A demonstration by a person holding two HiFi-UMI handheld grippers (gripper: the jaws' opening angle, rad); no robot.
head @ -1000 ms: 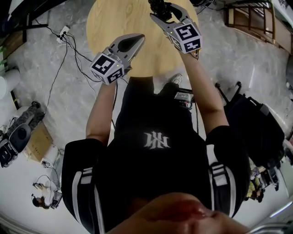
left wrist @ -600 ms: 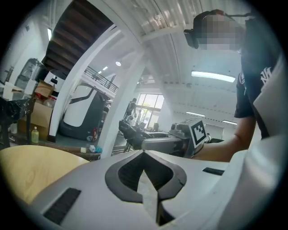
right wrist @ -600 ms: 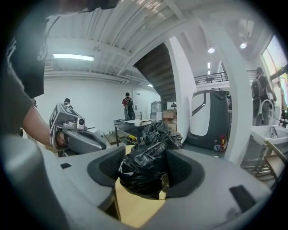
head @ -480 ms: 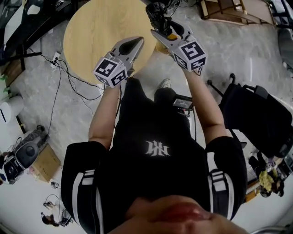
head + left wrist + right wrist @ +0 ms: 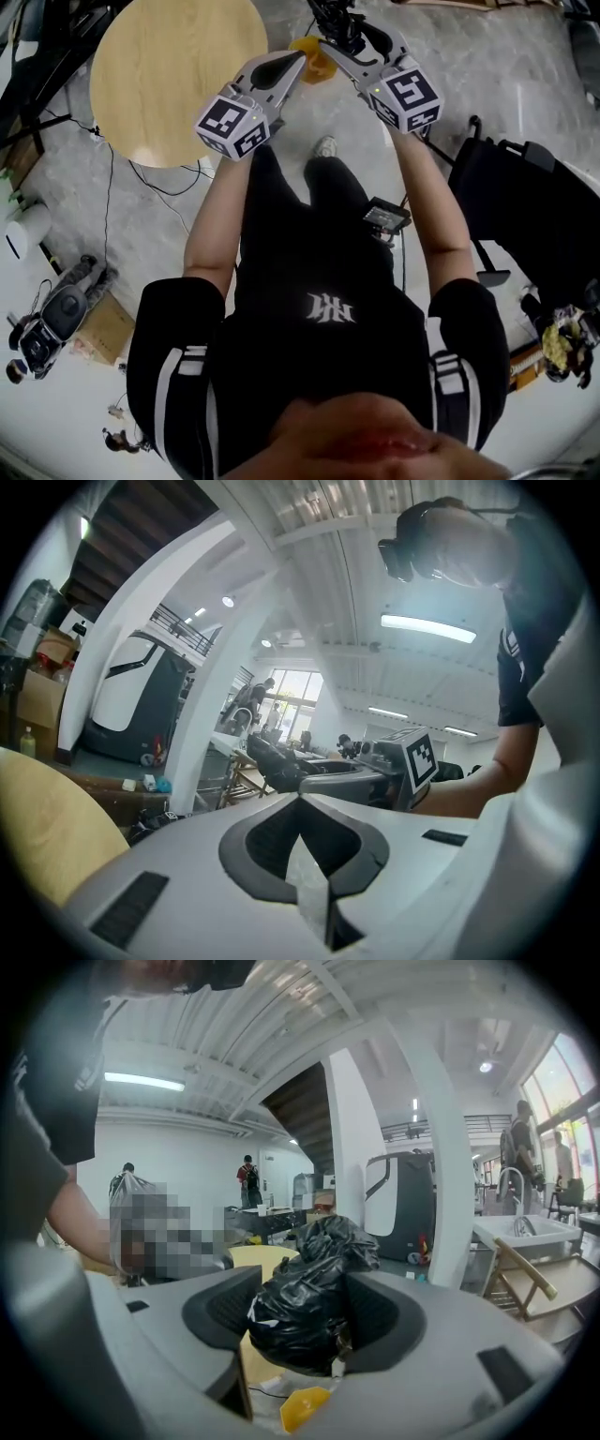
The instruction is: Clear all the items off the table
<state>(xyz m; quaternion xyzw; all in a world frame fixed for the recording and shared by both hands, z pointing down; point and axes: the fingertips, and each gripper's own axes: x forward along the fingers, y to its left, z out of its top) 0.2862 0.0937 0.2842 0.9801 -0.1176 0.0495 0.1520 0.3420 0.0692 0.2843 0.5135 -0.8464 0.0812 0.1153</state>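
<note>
My right gripper [image 5: 330, 30] is shut on a crumpled black plastic bag [image 5: 334, 13], held over the grey floor to the right of the round wooden table [image 5: 178, 75]. In the right gripper view the bag [image 5: 305, 1293] fills the space between the jaws of the right gripper [image 5: 300, 1326], with a yellow object [image 5: 302, 1408] on the floor beneath it. That yellow object [image 5: 312, 56] shows between the two grippers in the head view. My left gripper [image 5: 296, 58] is shut and holds nothing; its closed jaws meet in the left gripper view [image 5: 302, 803]. The tabletop looks bare.
Black cables [image 5: 150, 178] run over the floor under the table's edge. A black chair or case [image 5: 525, 206] stands at the right. A speaker and a box [image 5: 66, 314] lie at the lower left. A wooden chair [image 5: 530, 1288] is at the right.
The table has slid left and away in the head view as the person turned right. Both grippers now hang over the floor beside the table, the right still holding the bag.
</note>
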